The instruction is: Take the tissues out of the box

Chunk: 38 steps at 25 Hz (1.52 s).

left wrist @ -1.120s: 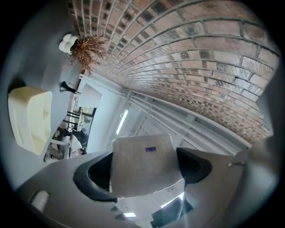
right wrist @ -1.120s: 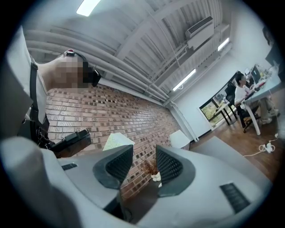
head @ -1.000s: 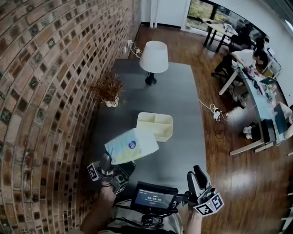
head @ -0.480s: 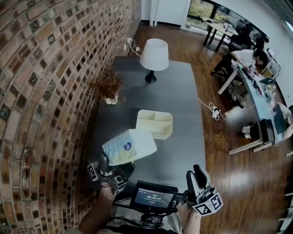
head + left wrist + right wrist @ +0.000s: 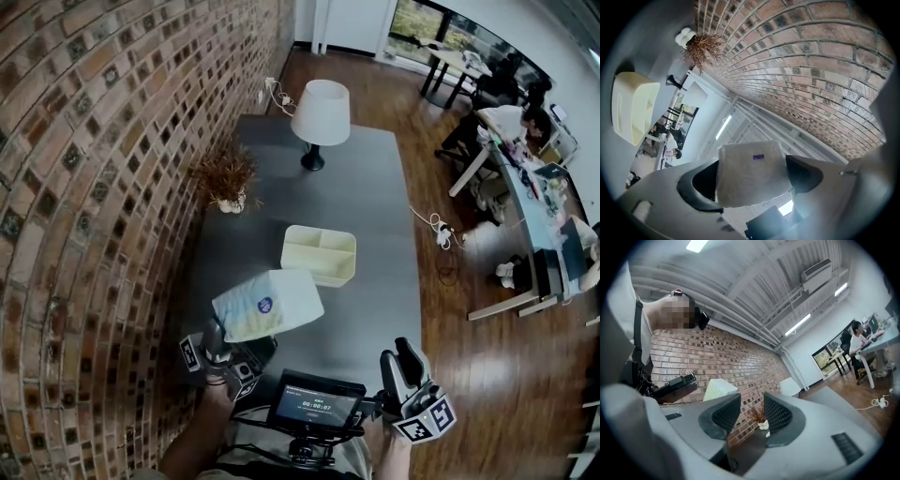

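My left gripper (image 5: 223, 336) is shut on a soft, pale tissue pack (image 5: 268, 305) with a small purple sticker and holds it up above the near left part of the grey table (image 5: 375, 216). In the left gripper view the tissue pack (image 5: 751, 172) fills the gap between the two dark pads of the left gripper (image 5: 752, 180). A cream box (image 5: 319, 254) with dividers lies on the table just beyond the pack. My right gripper (image 5: 405, 360) hangs at the near right, off the table's edge. Its jaws stand open with nothing between them in the right gripper view (image 5: 752, 409).
A white lamp (image 5: 320, 112) stands at the table's far end and a dried plant in a white pot (image 5: 225, 178) near the brick wall (image 5: 84, 187) on the left. A screen device (image 5: 317, 408) sits at my chest. Desks with people (image 5: 511, 122) are far right.
The tissue pack in my left gripper has sunk very slightly toward me. The right gripper has stayed where it was.
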Each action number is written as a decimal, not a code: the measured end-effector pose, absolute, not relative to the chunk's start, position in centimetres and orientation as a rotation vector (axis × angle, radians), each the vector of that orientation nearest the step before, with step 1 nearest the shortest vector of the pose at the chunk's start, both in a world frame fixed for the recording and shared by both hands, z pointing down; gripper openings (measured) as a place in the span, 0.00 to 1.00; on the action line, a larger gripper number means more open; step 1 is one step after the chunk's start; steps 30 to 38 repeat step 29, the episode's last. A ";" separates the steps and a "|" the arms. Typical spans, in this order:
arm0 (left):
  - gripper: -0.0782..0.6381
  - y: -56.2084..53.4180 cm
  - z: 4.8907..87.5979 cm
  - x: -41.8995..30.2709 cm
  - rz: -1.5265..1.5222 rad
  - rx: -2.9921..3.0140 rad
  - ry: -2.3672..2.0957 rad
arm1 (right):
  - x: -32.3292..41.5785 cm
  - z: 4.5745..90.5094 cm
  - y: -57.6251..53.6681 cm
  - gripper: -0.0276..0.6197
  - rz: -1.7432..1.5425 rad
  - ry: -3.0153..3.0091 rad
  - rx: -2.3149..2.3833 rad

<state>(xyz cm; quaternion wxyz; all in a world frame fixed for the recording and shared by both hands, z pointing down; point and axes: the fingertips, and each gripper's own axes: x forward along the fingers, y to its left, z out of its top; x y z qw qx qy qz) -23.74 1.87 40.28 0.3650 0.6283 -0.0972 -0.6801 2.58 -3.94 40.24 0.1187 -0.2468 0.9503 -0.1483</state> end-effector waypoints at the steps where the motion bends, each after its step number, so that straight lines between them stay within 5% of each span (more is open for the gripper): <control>1: 0.72 1.9 40.2 -23.7 -1.750 1.616 -0.248 | 2.6 40.3 -4.0 0.28 -0.432 2.781 -0.723; 38: 0.72 1.5 40.6 -22.6 -1.719 1.621 -0.269 | 3.0 41.1 -4.6 0.28 -0.458 2.771 -0.737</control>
